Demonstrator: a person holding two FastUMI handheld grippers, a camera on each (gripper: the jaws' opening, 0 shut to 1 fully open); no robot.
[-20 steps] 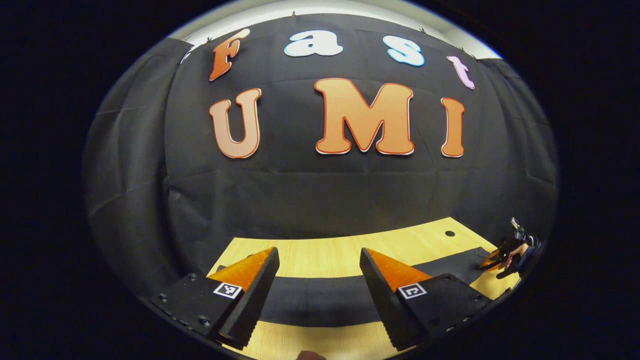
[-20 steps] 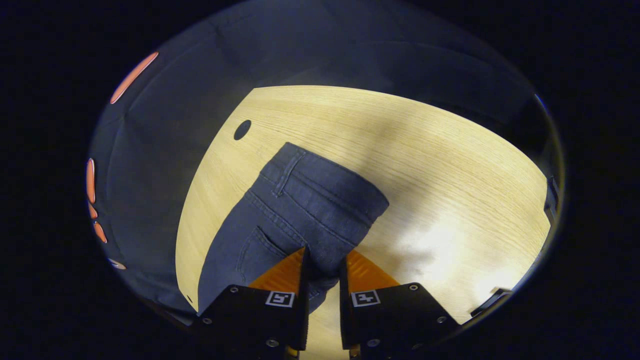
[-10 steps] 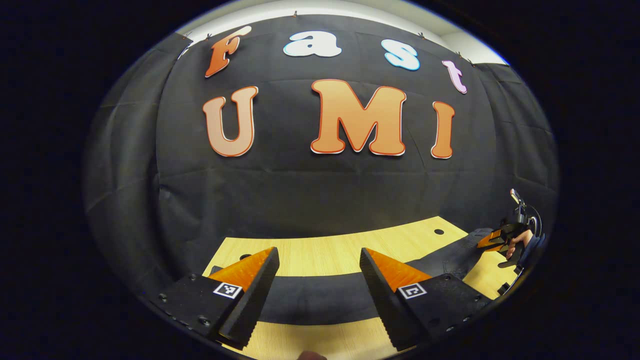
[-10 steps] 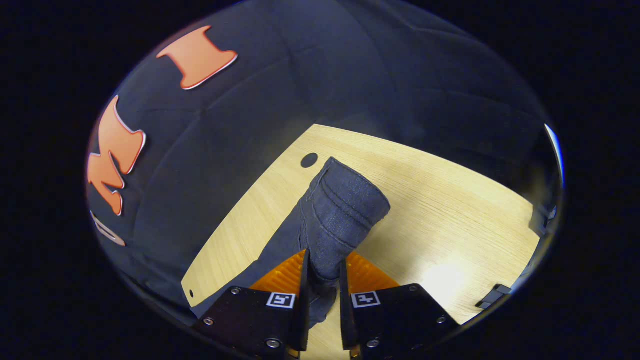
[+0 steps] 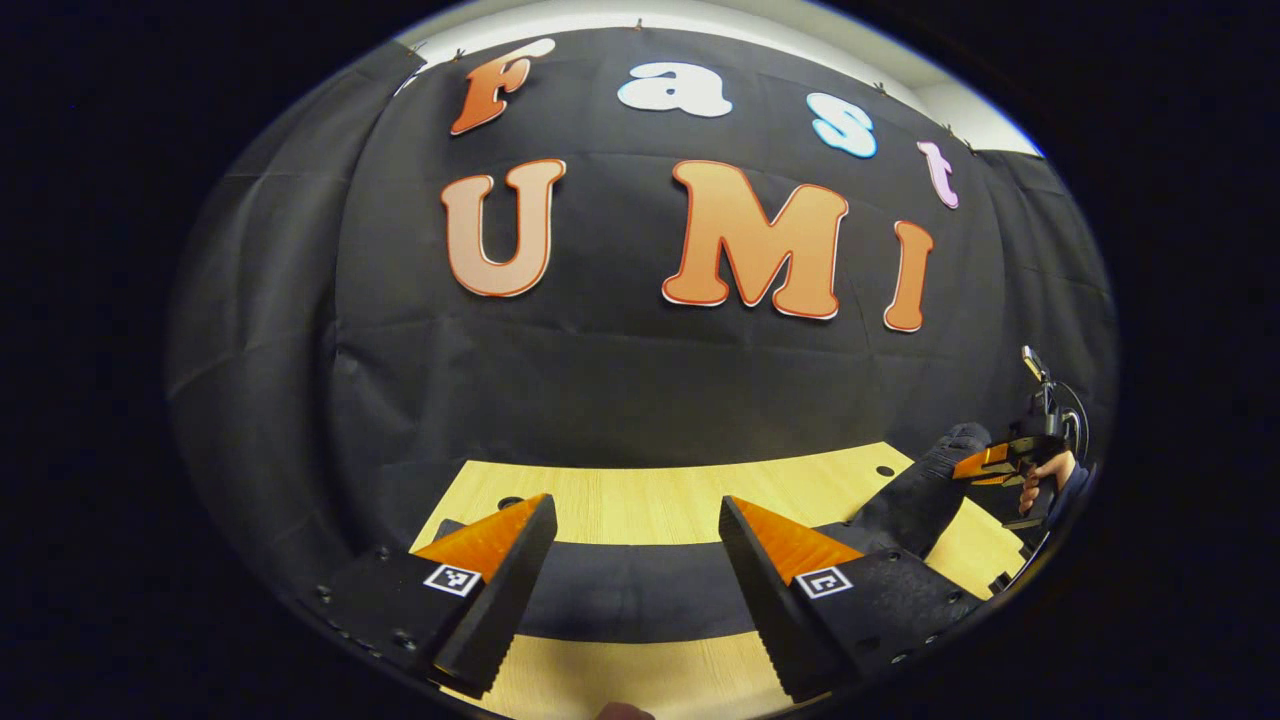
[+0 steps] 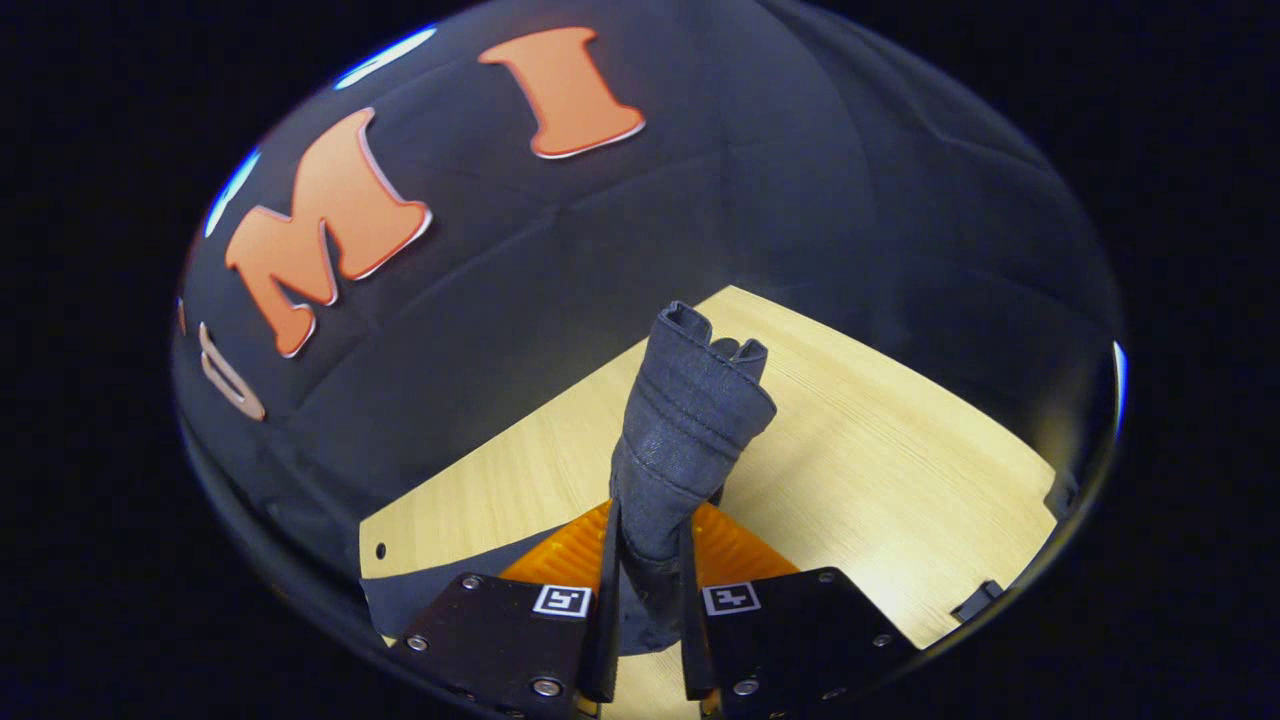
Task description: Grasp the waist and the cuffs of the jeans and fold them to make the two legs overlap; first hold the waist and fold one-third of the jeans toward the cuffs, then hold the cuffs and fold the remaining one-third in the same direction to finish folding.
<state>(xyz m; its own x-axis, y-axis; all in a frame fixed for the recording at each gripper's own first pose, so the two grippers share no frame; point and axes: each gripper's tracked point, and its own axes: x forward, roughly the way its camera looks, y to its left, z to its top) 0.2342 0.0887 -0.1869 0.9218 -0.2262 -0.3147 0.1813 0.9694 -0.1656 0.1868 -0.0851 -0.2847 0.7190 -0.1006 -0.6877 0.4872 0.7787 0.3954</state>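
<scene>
Left gripper view, own gripper: the left gripper (image 5: 632, 585) sits at 6 o'clock, jaws wide apart and holding nothing, above a leg of the jeans (image 5: 620, 590) lying flat across the table (image 5: 640, 500).
Left gripper view, far side: at 3 o'clock the right gripper (image 5: 985, 463), in a hand (image 5: 1040, 478), lifts the waist end off the wood.
Right gripper view, grip: the right gripper (image 6: 645, 575) at 6 o'clock is clamped on the waist (image 6: 690, 420), which stands bunched towards 12 o'clock.
Handling: the denim looks soft but thick and fairly heavy; it droops and should not slip easily.
Where to hold: I judge the waistband's seamed edge and the cuff hems grip best.
</scene>
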